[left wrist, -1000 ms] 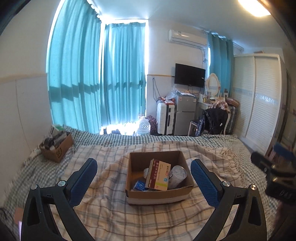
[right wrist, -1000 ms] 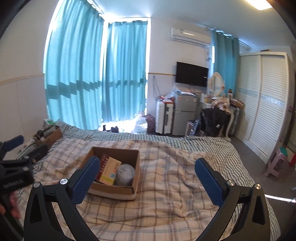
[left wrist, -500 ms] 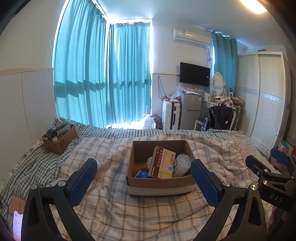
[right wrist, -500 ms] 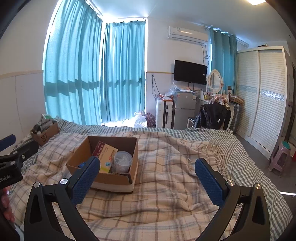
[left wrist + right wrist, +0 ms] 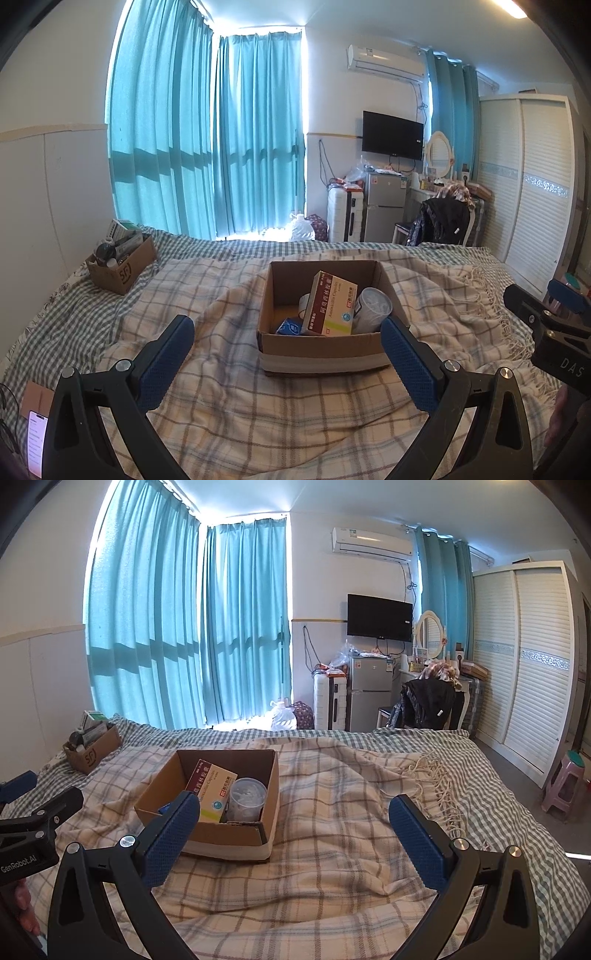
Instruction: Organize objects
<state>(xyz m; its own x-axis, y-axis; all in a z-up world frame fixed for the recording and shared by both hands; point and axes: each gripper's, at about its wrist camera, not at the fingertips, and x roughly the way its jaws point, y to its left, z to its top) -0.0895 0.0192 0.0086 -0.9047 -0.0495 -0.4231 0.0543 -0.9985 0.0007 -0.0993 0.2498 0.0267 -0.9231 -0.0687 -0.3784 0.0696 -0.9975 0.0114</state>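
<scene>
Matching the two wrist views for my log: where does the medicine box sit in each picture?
Left wrist: the medicine box stands tilted in the carton, centre frame, left of the clear cup.
Right wrist: the medicine box is left of centre, same carton, partly behind the left pad of the right claw.
Shared landmark: the TV.

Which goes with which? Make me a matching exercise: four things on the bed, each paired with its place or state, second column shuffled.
Column one:
1. medicine carton
2. clear plastic cup
3. small brown box
4. phone

Column two:
A. near the wall, packed with items
B. lit screen, at the bed's near left edge
C. leaning upright in the open cardboard box
D. tilted, right of the carton

Pairs: 1-C, 2-D, 3-A, 4-B
</scene>
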